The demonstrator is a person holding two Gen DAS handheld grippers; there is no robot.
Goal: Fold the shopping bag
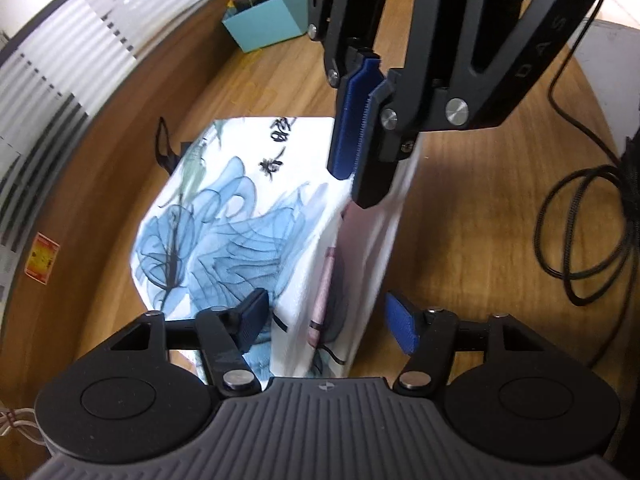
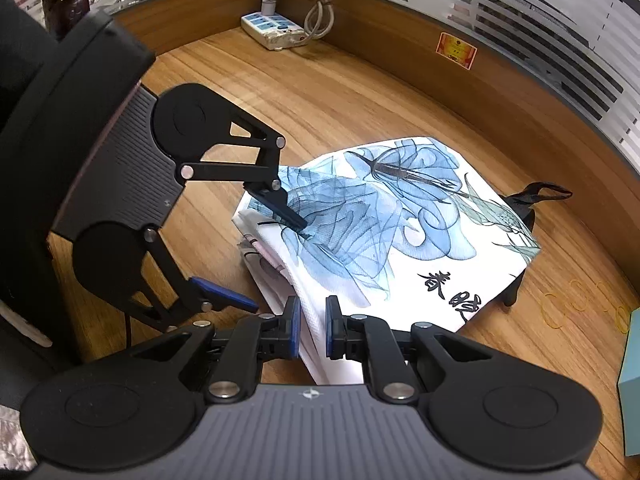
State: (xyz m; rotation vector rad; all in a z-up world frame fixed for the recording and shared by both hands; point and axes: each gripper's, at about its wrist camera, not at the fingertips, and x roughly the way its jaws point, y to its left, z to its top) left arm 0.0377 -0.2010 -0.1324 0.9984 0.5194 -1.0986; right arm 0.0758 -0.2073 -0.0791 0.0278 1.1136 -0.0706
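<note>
Here, soft white printed shopping bag (image 2: pixel 400 240) drapes folded on woodgrain.

The shopping bag (image 2: pixel 400 236) is white, printed with translucent blue swirling blooms, grey-green leaves and black brush characters; its handle (image 2: pixel 536 196) is black. My jaws are black with blue pads (image 2: pixel 295 326). The bench (image 2: pixel 340 92) is warm brown woodgrain. At upper left of my left view sits a teal box (image 1: pixel 268 24).

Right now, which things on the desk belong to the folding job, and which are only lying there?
For the job:
- white fabric shopping bag with blue flower print
- right gripper, fingers pinching the bag's edge
- left gripper, fingers apart around the fold

Lying about:
- teal cardboard box
- white power strip
- black coiled cable
</note>
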